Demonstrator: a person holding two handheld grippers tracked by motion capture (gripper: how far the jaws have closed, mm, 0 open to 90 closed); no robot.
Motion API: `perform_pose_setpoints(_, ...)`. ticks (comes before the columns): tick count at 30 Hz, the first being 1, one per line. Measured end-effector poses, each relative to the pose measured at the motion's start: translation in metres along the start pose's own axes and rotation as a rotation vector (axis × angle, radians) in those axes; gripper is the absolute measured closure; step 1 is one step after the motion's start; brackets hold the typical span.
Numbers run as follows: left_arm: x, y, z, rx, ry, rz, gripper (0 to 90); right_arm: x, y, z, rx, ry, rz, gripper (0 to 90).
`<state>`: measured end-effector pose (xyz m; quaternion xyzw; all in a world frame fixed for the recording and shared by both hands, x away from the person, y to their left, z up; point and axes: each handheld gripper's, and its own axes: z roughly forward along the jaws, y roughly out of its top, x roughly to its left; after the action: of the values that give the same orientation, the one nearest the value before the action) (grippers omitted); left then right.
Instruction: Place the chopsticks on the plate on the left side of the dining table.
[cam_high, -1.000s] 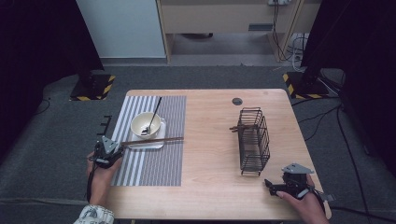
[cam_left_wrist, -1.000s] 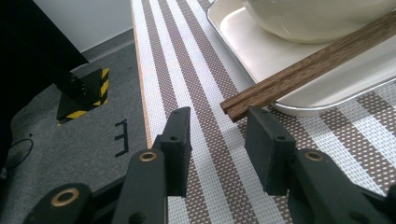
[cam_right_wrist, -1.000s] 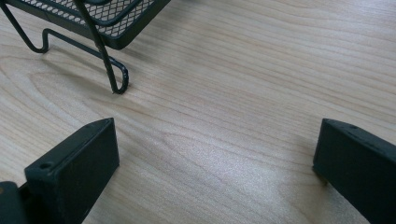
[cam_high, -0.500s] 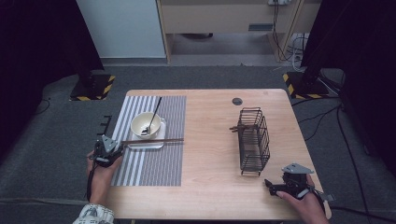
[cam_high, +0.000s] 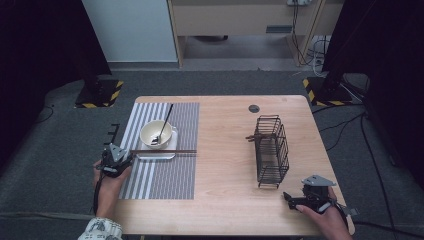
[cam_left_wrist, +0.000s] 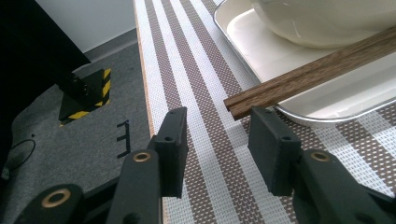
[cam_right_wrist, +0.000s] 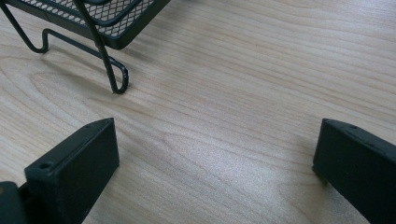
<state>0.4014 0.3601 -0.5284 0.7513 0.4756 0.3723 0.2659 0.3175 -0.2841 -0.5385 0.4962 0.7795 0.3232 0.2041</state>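
Here my left fingers have just been spreading, the chopsticks' tip just ahead, untouched; my right fingers stand wide above the worktop.

Ahead of your left gripper the chopsticks and tray rim block the way past a gap of bare mat, while your right gripper has open tabletop beyond, the wire rack to its far left.
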Motion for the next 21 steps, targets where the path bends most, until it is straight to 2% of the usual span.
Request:
perform_pose_setpoints(8, 0.001, 0.001, 0.000, 0.000, 0.009, -0.002, 53.2, 0.000, 0.000, 0.000, 0.000, 0.000, 0.001, 0.2)
perform_pose_setpoints(11, 0.001, 0.000, -0.001, 0.001, 0.014, -0.017, 49.8, 0.000, 0.000, 0.000, 0.000, -0.001, 0.001, 0.2)
perform_pose_setpoints(19, -0.004, 0.001, -0.009, 0.009, -0.014, -0.048, 41.2, 0.000, 0.000, 0.000, 0.001, 0.000, 0.001, 0.2)
perform_pose_setpoints(21, -0.008, 0.003, -0.012, -0.010, -0.035, -0.048, 39.5, 0.000, 0.000, 0.000, 0.001, 0.000, -0.001, 0.2)
